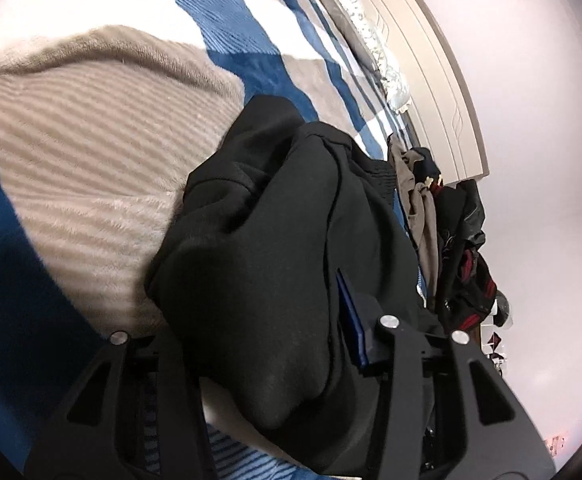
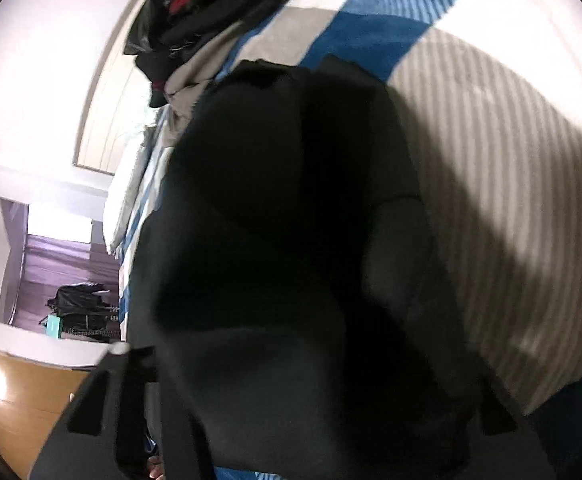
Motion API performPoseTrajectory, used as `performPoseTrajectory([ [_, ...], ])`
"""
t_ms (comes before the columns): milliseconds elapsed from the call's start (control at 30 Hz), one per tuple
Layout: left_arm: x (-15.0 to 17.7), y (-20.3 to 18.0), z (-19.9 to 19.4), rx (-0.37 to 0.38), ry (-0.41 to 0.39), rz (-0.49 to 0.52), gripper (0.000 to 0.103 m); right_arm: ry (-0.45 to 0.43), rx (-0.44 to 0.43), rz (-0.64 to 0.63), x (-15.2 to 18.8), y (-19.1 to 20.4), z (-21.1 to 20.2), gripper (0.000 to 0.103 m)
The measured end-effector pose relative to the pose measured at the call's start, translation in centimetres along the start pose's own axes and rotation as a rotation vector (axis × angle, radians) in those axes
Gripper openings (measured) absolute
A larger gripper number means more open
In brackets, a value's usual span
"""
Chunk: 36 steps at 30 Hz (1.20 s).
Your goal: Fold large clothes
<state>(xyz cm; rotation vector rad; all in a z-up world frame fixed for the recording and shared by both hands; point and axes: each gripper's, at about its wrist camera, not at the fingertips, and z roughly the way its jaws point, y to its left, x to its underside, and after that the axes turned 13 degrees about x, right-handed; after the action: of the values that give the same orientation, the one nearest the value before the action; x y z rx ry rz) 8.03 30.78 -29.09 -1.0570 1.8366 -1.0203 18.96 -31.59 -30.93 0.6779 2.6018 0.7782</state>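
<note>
Left hand-held gripper point(image 1: 287, 320): nearest the left wrist camera, its two black fingers closed on a thick bunch of black cloth; a blue pad point(image 1: 351, 320) on one finger presses the fabric.
Right hand-held gripper point(image 2: 299, 360): fingers mostly buried in the same dark cloth; it appears to clamp it, though the blurred view leaves this uncertain.
Black garment point(image 1: 275, 208): bunched and draped over both grippers, just above the bed.
Bed blanket point(image 1: 91, 152): blue, white and beige striped plush, beneath the garment.
Clothes pile point(image 1: 451, 240): dark, red and tan items heaped farther along the bed.
Headboard point(image 1: 431, 92): pale panel at the far end, against a white wall.
</note>
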Motion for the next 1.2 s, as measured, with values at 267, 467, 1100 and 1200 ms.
performPoseTrajectory([
  [267, -1.0, -2.4, -2.2, 0.146, 0.015, -0.001, 0.025, 0.005, -0.089, -0.082, -0.7, 2.0, -3.3, 0.021],
  [467, -1.6, -7.0, -6.6, 0.233, -0.050, 0.051, 0.025, -0.008, -0.193, -0.140, 0.8, 4.6, -8.5, 0.021],
  [1100, 0.7, -5.5, -29.6, 0.278, -0.226, 0.135, 0.025, 0.055, -0.184, -0.339, 15.2, 10.8, -13.4, 0.020],
  [1200, -2.2, -5.1, -31.4, 0.260, -0.261, 0.135, 0.025, 0.062, -0.207, -0.393, 16.3, 15.4, -12.3, 0.020],
])
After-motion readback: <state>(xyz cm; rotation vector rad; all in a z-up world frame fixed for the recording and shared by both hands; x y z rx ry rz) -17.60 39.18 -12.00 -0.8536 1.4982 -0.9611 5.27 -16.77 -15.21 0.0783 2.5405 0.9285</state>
